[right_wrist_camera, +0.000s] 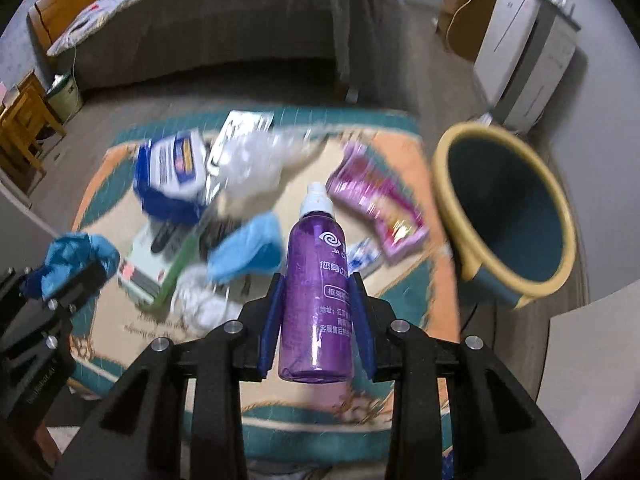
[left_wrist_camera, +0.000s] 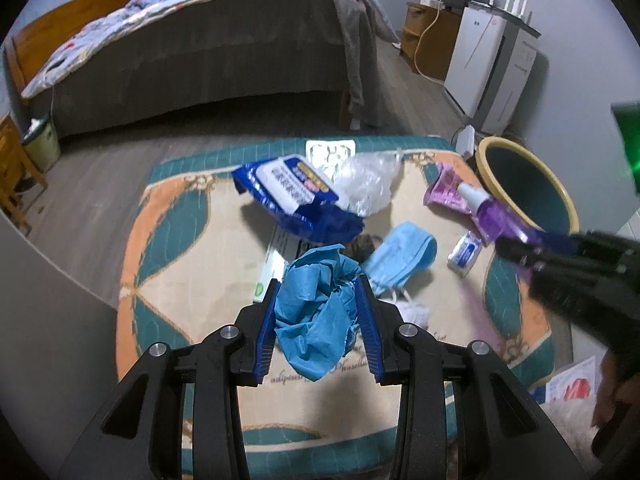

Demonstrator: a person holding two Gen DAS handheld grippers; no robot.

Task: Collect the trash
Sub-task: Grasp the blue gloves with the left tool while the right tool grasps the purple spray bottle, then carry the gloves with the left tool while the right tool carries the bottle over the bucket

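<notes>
My left gripper [left_wrist_camera: 320,280] is shut on a crumpled blue paper wad [left_wrist_camera: 316,316], held above the patterned rug [left_wrist_camera: 180,280]. My right gripper [right_wrist_camera: 318,278] is shut on a purple spray bottle [right_wrist_camera: 316,296] with a white nozzle, lifted off the rug; in the left wrist view that bottle [left_wrist_camera: 492,212] shows at the right. A teal bin with a yellow rim [right_wrist_camera: 504,208] lies tipped beside the rug. On the rug lie a blue wipes pack [left_wrist_camera: 292,196], a clear plastic bag [left_wrist_camera: 368,180], a blue face mask [left_wrist_camera: 400,256], a pink wrapper [right_wrist_camera: 380,204] and a small white tube [left_wrist_camera: 464,252].
A bed [left_wrist_camera: 200,60] stands behind the rug, with a white appliance [left_wrist_camera: 492,64] and a wooden cabinet [left_wrist_camera: 424,36] at the right wall. A small bin [left_wrist_camera: 40,140] stands at the left by wooden furniture. A flat box [right_wrist_camera: 152,264] and white tissue [right_wrist_camera: 200,300] also lie on the rug.
</notes>
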